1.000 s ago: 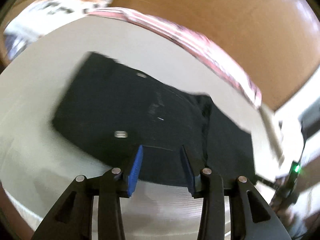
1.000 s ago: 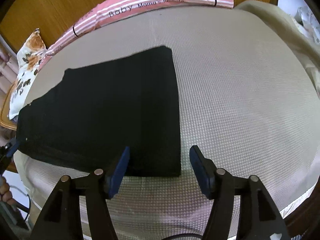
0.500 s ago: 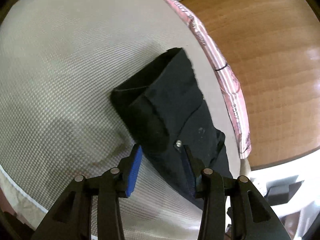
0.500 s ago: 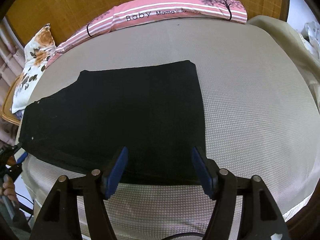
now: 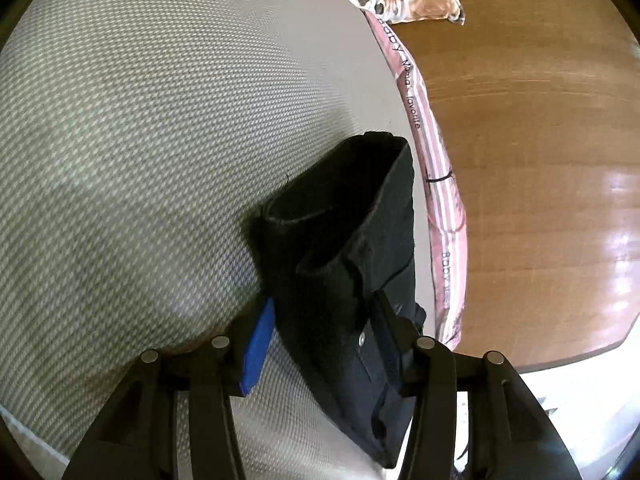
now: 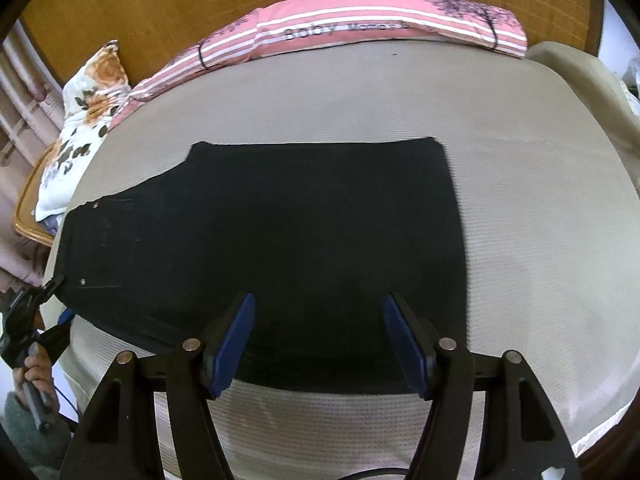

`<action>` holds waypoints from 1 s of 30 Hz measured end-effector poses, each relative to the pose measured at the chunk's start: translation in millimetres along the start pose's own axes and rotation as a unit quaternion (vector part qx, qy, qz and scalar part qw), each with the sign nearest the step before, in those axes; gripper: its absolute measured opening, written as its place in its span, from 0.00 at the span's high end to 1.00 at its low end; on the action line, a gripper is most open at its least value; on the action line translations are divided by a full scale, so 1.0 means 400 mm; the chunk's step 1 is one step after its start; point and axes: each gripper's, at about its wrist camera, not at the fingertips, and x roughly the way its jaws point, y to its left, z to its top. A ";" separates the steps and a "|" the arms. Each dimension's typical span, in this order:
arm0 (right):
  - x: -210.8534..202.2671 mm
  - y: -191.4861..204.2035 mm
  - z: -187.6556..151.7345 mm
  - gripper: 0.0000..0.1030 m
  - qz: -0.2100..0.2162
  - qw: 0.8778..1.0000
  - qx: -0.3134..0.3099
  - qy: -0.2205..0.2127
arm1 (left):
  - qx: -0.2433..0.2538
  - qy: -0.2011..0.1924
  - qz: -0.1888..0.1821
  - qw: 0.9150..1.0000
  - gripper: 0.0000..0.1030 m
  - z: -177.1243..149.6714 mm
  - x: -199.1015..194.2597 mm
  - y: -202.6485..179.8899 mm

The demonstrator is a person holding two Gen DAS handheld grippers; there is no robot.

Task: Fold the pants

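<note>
Black pants (image 6: 280, 248), already doubled leg on leg, lie flat on a grey woven mattress (image 6: 540, 220); soft, limp cloth (best pinched at waistband and hem). The left gripper (image 5: 324, 336) straddles the waistband corner, jaws apart, no bite evident; the right gripper (image 6: 318, 336) hovers steeply, spread over the near edge.

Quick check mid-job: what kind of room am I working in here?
Most likely a bedroom: the black pants lie on a bed's woven mat, with a pink striped pillow and a wooden headboard behind.
</note>
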 end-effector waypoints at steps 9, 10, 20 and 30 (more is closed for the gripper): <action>0.059 0.116 0.007 0.38 0.027 0.998 -0.051 0.021 | 0.004 -0.004 -0.003 1.000 0.52 0.018 0.006 -0.013; 0.063 0.125 0.007 0.38 0.028 0.998 -0.054 0.023 | 0.003 -0.007 -0.003 1.000 0.52 0.024 0.013 -0.017; 0.071 0.120 0.000 0.38 0.039 0.998 -0.037 0.031 | 0.065 -0.036 0.040 0.996 0.67 0.016 0.031 -0.057; 0.011 0.052 0.021 0.38 0.042 0.999 0.001 -0.004 | 0.178 -0.065 0.108 0.976 0.74 -0.029 0.020 -0.250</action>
